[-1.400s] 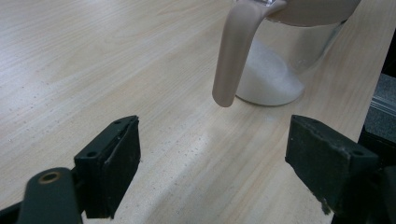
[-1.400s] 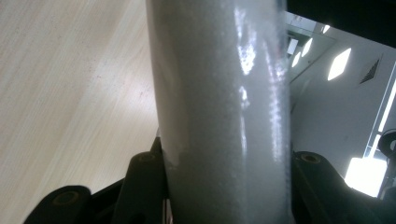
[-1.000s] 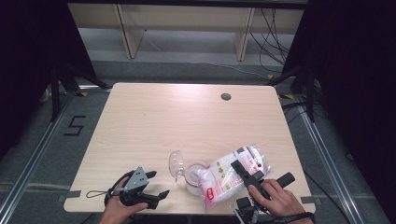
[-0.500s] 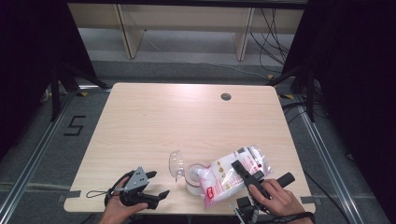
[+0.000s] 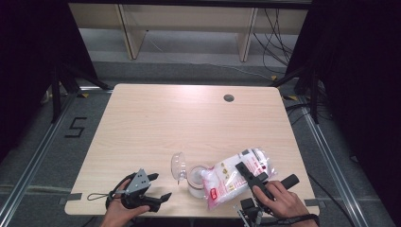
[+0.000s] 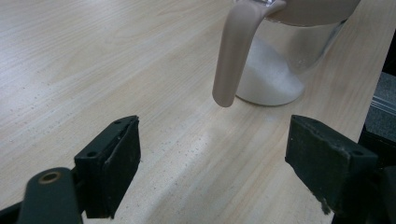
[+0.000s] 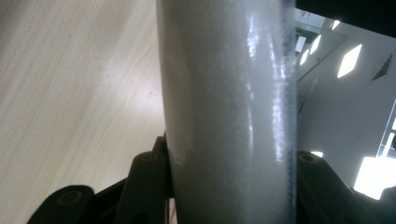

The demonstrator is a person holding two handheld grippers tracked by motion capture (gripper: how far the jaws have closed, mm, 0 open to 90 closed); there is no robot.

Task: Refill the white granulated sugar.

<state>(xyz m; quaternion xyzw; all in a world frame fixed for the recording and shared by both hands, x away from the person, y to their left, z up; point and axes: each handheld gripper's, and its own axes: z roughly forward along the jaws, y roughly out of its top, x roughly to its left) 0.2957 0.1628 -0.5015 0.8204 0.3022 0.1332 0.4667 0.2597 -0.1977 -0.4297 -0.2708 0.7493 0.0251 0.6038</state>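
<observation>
A clear glass jar (image 5: 195, 178) with white powder in its bottom stands near the table's front edge, its hinged lid (image 5: 178, 165) swung open to the left. My right gripper (image 5: 247, 172) is shut on a clear bag of white powder (image 5: 232, 178) with red print, tilted with its left end over the jar's mouth. In the right gripper view the bag (image 7: 229, 107) stands pinched between the two jaws of my right gripper (image 7: 233, 186). My left gripper (image 5: 161, 186) rests open on the table to the left of the jar. In the left gripper view, the jar (image 6: 275, 70) and its beige clasp (image 6: 232, 56) lie beyond my left gripper (image 6: 212, 163).
The wooden table (image 5: 189, 123) stretches away behind the jar, with a round cable hole (image 5: 229, 98) at the far right. A "5" is marked on the floor (image 5: 75, 126) left of the table. Shelf legs and cables stand behind it.
</observation>
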